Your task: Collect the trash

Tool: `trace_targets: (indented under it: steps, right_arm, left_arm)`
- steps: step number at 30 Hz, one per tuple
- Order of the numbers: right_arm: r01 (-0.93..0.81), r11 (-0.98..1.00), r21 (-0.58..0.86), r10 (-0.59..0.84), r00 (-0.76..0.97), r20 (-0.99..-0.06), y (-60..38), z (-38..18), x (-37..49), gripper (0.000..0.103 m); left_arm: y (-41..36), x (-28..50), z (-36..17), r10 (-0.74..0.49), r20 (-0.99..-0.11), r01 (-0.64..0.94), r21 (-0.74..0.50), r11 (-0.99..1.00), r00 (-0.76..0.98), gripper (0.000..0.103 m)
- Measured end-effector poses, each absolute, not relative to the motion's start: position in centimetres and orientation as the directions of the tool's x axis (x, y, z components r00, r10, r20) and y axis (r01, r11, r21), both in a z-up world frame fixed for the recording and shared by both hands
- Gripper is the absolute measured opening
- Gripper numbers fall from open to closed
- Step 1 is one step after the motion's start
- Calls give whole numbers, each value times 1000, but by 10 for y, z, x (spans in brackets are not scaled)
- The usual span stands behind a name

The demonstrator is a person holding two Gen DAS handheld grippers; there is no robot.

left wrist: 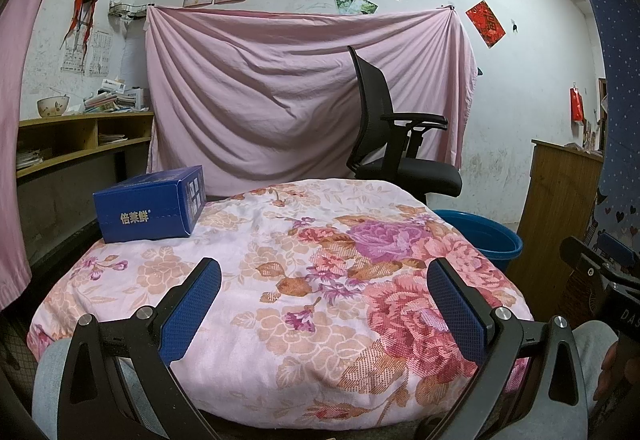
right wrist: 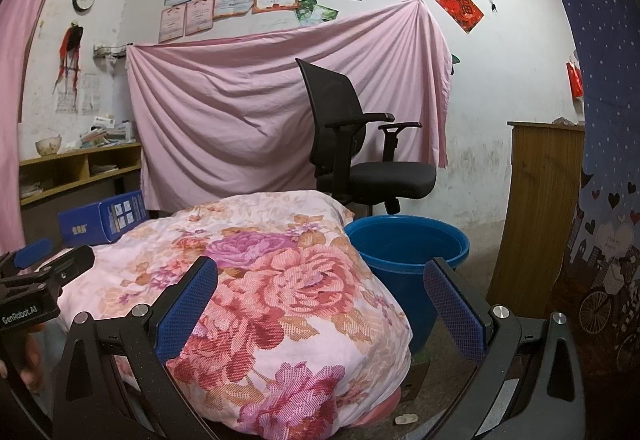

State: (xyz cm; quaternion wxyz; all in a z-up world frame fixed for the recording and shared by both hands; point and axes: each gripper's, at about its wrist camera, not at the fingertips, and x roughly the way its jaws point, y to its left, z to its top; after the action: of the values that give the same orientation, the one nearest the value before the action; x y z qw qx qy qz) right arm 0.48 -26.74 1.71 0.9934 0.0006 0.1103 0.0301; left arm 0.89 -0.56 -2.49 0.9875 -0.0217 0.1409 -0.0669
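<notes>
A blue cardboard box (left wrist: 150, 205) with white lettering lies at the far left of a table draped in a floral cloth (left wrist: 280, 280). The same box (right wrist: 102, 217) shows in the right wrist view, left of centre. A blue plastic bucket (right wrist: 404, 260) stands on the floor right of the table; its rim (left wrist: 484, 236) shows in the left wrist view. My left gripper (left wrist: 324, 272) is open above the near part of the cloth, holding nothing. My right gripper (right wrist: 320, 272) is open over the table's right edge, empty, with the bucket just beyond.
A black office chair (right wrist: 360, 143) stands behind the table before a hung pink sheet (left wrist: 280, 87). A wooden cabinet (right wrist: 536, 207) is at the right, low wooden shelves (left wrist: 80, 135) at the left. A small white scrap (right wrist: 406, 418) lies on the floor by the table.
</notes>
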Motion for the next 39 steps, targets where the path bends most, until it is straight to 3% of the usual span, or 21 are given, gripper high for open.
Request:
trace_targets:
  steps: [39]
  right_arm:
    - [-58, 998, 17, 61, 973, -223, -269, 18, 4, 103]
  left_arm:
    - [4, 10, -24, -153, -288, 154, -17, 988, 945, 101]
